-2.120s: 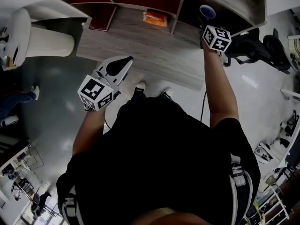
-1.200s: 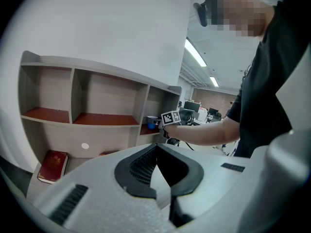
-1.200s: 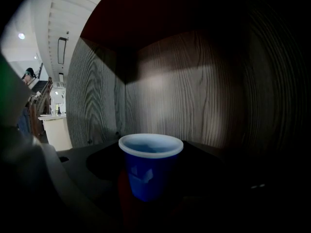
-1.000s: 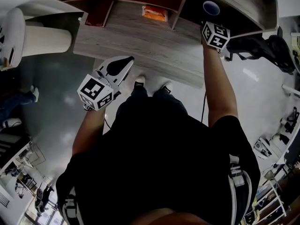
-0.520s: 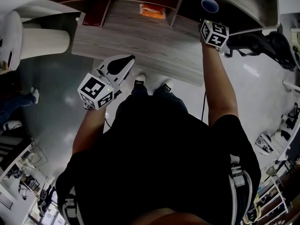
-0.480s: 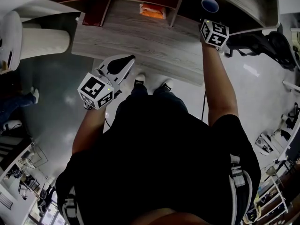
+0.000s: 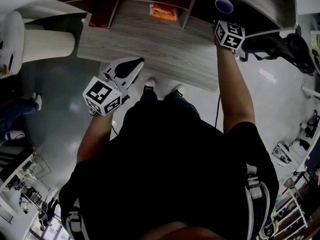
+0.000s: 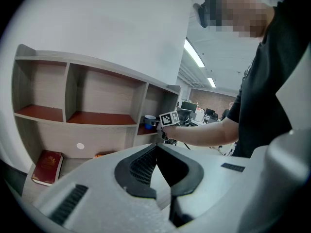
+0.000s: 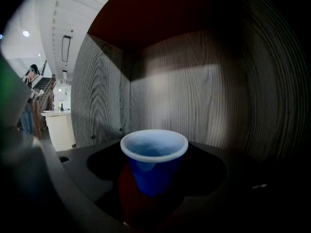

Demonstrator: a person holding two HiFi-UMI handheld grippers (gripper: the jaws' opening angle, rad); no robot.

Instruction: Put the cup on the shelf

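Cup (image 9: 153, 160) unmoved on shelf (image 9: 170, 81); right claw (image 7: 225, 18) unchanged.

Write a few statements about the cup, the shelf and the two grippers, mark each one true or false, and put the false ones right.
1. The blue cup stands upright in the rightmost compartment of the shelf. True.
2. The left gripper holds the cup. False: its jaws are together with nothing between them, well away from the shelf.
3. The right gripper has its jaws apart on either side of the cup. True.
4. The red book sits in the same compartment as the cup. False: it rests on the desk under the shelf's far left end.
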